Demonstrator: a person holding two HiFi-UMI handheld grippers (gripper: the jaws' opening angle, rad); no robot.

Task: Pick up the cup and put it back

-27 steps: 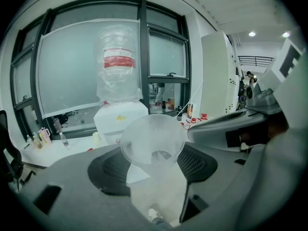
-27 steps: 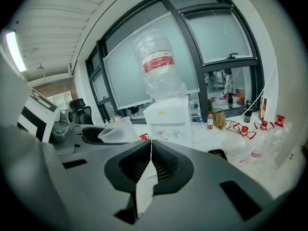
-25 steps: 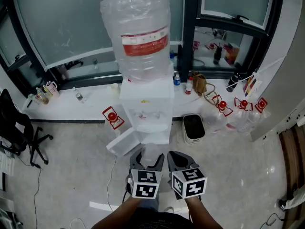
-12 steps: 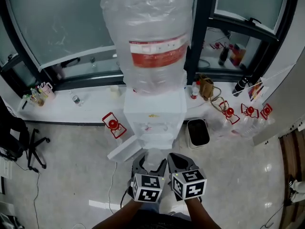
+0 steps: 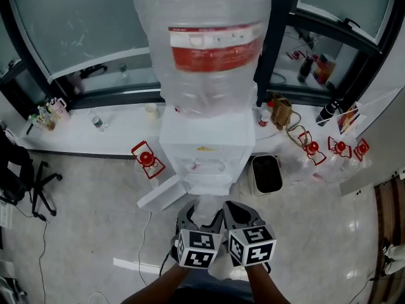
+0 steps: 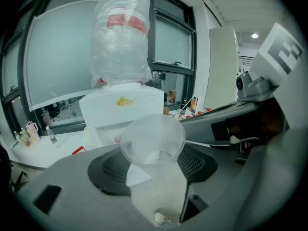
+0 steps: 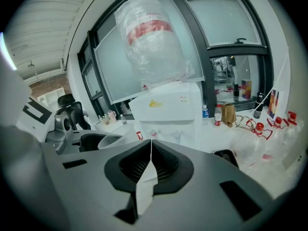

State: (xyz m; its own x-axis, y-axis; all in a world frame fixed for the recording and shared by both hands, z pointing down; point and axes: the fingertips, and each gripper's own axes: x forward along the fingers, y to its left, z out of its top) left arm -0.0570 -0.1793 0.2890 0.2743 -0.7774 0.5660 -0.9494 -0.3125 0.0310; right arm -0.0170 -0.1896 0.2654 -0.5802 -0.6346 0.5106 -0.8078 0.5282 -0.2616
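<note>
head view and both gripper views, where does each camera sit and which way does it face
Head view: on the person's head, facing steeply down at the water dispenser; forearms, left tongs and right tongs show below.
Left gripper view: on the left tongs, facing the dispenser along jaws clamping a clear cup; right tongs at right.
Right gripper view: on the right tongs, facing the dispenser along shut, empty jaws; left tongs at left.
Shared: all show the dispenser's bottle.

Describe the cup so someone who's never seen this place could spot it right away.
Find the white water dispenser with the big plastic-wrapped bottle on top. Just in front of it, the left gripper holds a translucent plastic cup between its jaws. The right gripper beside it is shut on nothing.
</note>
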